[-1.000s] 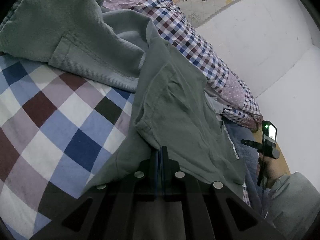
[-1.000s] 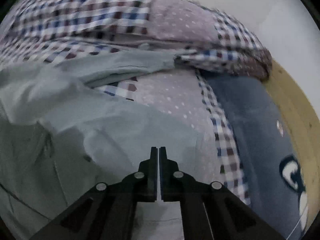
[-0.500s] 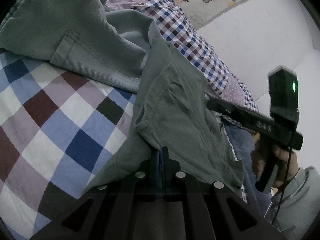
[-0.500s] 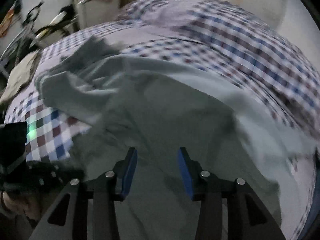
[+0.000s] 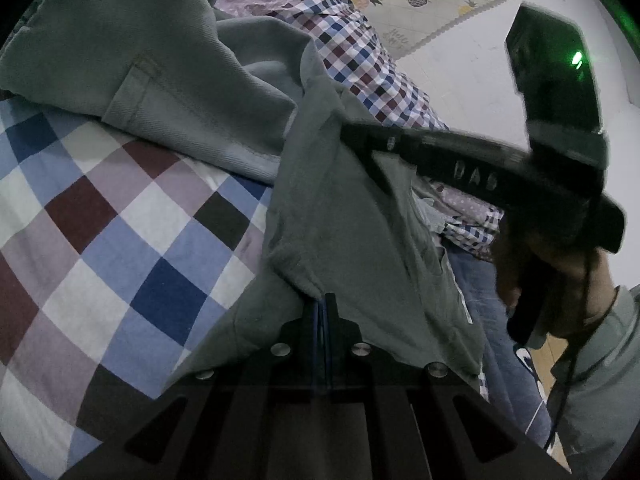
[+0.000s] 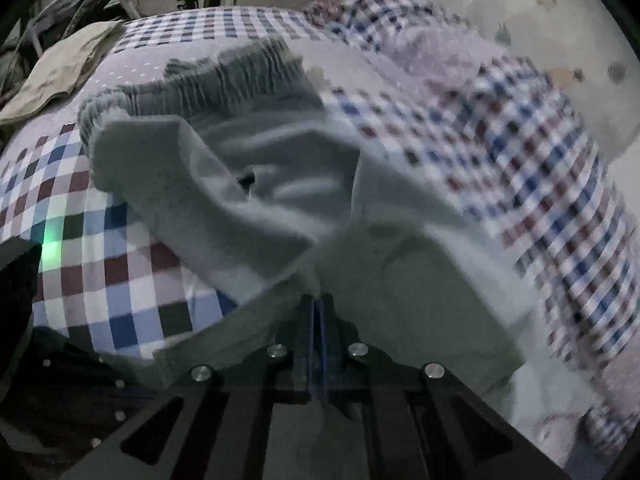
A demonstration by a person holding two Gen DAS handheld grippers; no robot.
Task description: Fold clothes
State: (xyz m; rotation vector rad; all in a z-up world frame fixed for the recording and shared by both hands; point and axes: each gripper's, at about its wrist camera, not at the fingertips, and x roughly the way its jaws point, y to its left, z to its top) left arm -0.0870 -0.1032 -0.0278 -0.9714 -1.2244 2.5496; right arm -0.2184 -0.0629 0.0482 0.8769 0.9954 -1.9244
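Observation:
A grey-green garment [image 5: 352, 216] lies crumpled on the checked bedsheet [image 5: 100, 248]. My left gripper [image 5: 320, 304] is shut on a fold at its near edge. In the left wrist view the right gripper [image 5: 350, 134] reaches in from the right, and its tip meets the garment's upper fold. In the right wrist view the right gripper [image 6: 319, 300] is shut on the garment [image 6: 260, 208], whose cloth drapes over the fingers. The ribbed hem [image 6: 224, 76] lies at the far side. The left gripper's body [image 6: 16, 280] shows at the lower left.
A small-checked quilt [image 5: 360, 60] is bunched along the white wall [image 5: 480, 80], and in the right wrist view the quilt [image 6: 540, 200] fills the right side. A blue cloth [image 5: 500, 320] lies near the person's hand [image 5: 568, 280]. A beige cloth [image 6: 60, 72] sits at the far left.
The right gripper let go, opened, swung left over the garment and has now shut on its fold. The left gripper has kept its hold and barely moved.

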